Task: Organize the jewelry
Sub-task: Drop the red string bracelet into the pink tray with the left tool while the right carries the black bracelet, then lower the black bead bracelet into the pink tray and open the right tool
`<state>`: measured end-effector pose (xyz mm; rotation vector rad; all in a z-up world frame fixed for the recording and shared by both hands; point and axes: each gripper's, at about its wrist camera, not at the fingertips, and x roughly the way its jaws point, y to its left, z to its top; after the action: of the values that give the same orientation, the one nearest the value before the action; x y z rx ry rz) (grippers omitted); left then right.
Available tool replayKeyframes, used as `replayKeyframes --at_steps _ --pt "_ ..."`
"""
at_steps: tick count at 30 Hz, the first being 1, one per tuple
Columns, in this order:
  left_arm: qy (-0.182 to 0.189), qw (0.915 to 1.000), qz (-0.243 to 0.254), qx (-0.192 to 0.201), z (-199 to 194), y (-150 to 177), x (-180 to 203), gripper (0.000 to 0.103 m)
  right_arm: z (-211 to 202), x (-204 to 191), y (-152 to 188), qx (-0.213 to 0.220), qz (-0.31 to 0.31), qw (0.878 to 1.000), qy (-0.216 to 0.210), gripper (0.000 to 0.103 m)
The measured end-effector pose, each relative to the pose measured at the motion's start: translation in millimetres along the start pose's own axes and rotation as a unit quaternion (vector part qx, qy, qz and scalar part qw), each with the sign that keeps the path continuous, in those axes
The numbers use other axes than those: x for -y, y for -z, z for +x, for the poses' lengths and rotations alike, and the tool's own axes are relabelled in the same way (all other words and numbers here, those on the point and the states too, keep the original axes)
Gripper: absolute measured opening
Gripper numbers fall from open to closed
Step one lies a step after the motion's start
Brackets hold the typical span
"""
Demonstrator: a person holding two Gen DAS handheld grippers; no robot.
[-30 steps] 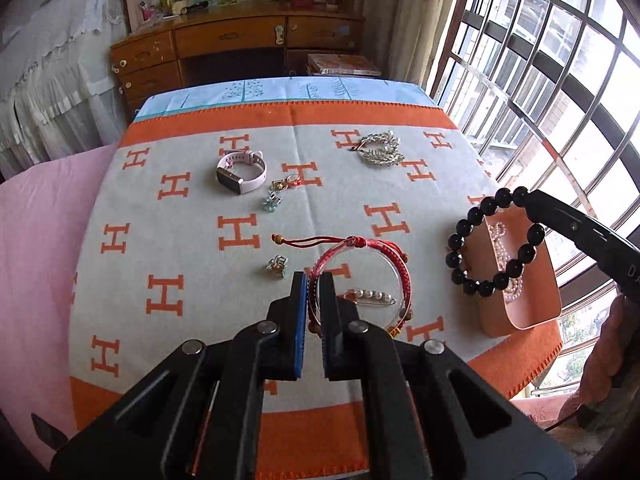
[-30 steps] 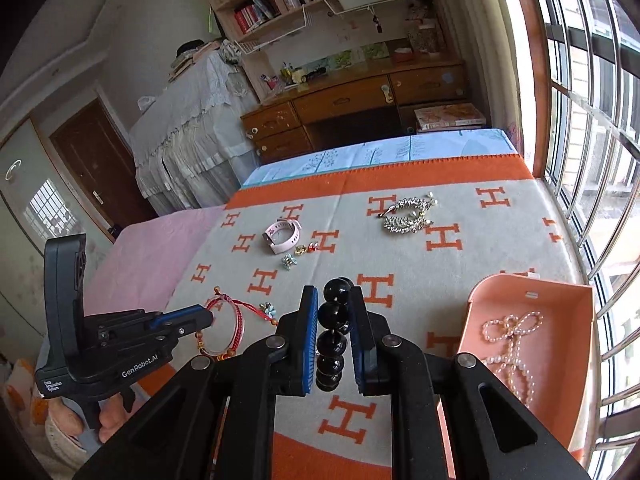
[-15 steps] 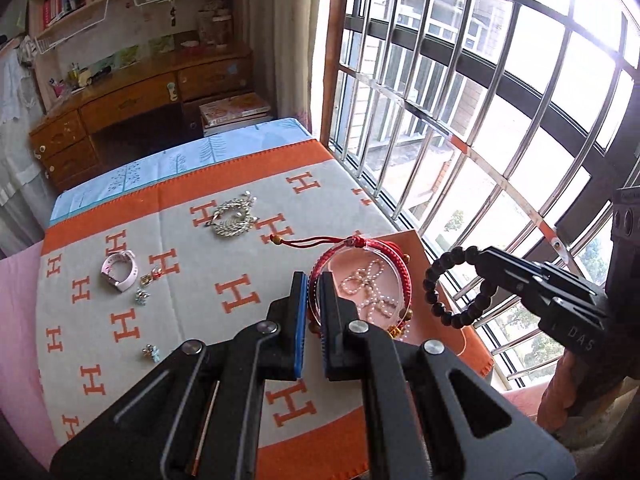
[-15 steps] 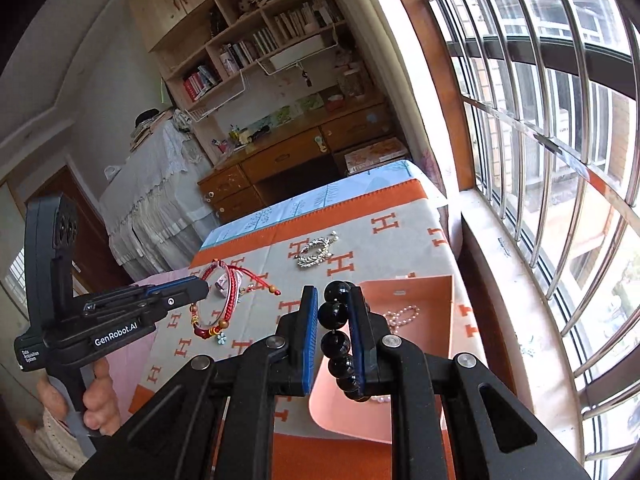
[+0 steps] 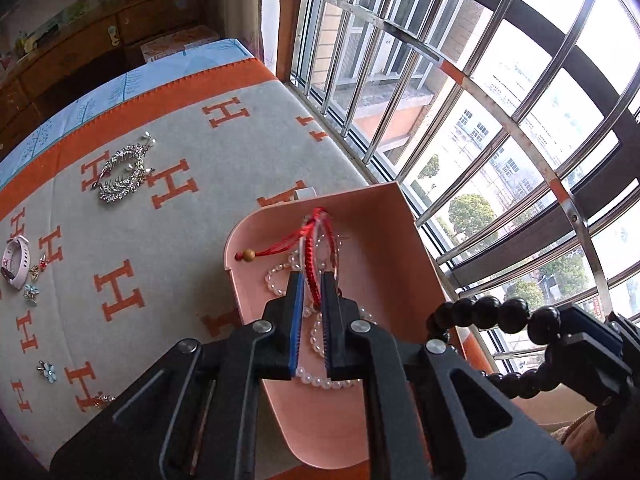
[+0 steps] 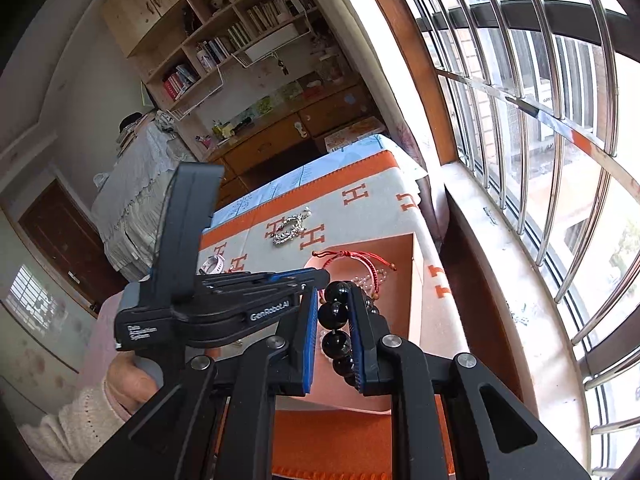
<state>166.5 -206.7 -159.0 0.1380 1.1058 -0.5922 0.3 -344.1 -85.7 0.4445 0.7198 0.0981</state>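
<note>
Pearls lie in the pink tray already, the left gripper clenched on the red bracelet above it, the right gripper gripping the black beads, and the brooch waits at ten o'clock.

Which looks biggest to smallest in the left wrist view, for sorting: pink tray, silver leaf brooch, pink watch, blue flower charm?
1. Pink tray, by far, though nearest the camera.
2. Silver leaf brooch.
3. Pink watch, partly cut by the frame edge, so its rank against the brooch is unsure.
4. Blue flower charm.
</note>
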Motion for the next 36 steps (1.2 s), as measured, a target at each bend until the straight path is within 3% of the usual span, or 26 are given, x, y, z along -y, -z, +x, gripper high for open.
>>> replayKeyframes --at_steps 4,10,17,22,24,26,27,36 --pt "0.020 0.9997 -0.010 -0.012 5 5 -6 0.006 8 -5 -1 -0.005 0.002 1.000 -0.002 0.014" --pt "0.040 0.9988 -0.023 0.019 -15 19 -12 0.008 20 -2 -4 -0.011 0.012 1.000 0.001 0.014" --pt "0.016 0.9986 -0.043 0.026 -38 41 -48 0.008 35 -5 -5 -0.016 0.002 1.000 0.016 0.015" --pt "0.007 0.9957 -0.085 0.036 -60 70 -80 0.008 75 -23 6 -0.069 -0.009 0.998 0.002 0.015" --pt "-0.001 0.9939 -0.102 0.043 -67 73 -89 0.008 87 -30 11 -0.083 -0.007 0.996 -0.022 0.018" --pt "-0.008 0.9912 -0.121 0.053 -76 81 -103 0.008 93 -39 14 -0.077 -0.009 0.996 -0.036 0.037" --pt "-0.009 0.9897 -0.131 0.057 -81 85 -111 0.008 93 -43 14 -0.068 -0.011 0.997 -0.037 0.040" --pt "-0.013 0.9838 -0.166 0.066 -95 103 -134 0.008 105 -57 15 -0.064 -0.009 0.997 -0.033 0.041"
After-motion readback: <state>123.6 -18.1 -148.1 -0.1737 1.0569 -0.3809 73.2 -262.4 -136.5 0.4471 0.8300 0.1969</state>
